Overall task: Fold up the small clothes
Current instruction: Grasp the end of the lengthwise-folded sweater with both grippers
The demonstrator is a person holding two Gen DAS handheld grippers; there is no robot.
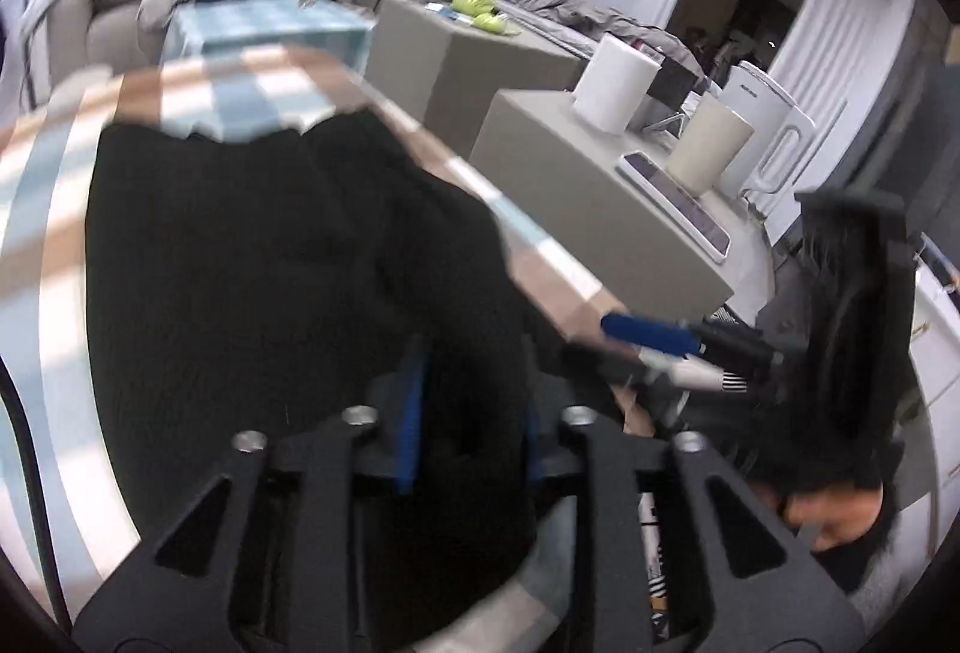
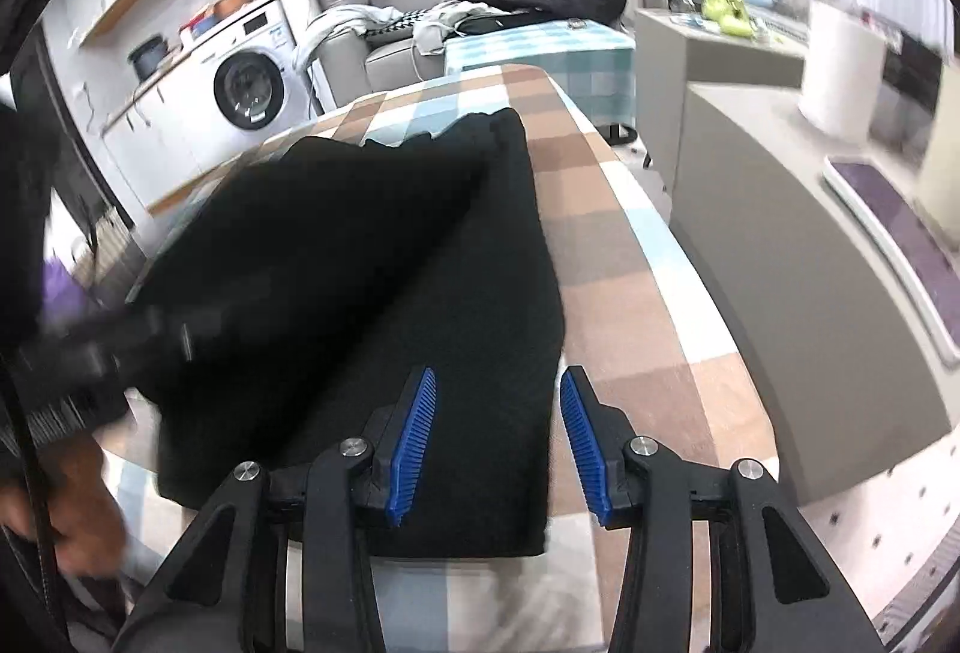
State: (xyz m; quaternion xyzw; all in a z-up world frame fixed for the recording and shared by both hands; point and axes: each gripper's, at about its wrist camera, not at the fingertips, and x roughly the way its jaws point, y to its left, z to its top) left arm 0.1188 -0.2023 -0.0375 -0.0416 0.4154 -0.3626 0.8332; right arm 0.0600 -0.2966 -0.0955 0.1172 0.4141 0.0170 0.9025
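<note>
One black knitted garment (image 2: pixel 384 257) lies on the checked-cloth bench (image 2: pixel 630 257), partly doubled over. The left claw (image 1: pixel 471 413) has cloth between its blue pads, apparently gripping a lifted edge to carry the fold across. The right claw (image 2: pixel 495 437) stands wide apart, empty, above the near hem. Two claws, one garment.

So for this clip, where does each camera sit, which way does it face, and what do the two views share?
Left wrist: sits on the left gripper, looking along its fingers, cloth between them; the person's head and the right gripper show at right.
Right wrist: sits on the right gripper, open above the garment, facing the washer; a hand shows lower left.
Shared: the black garment, checked table, sofa.
</note>
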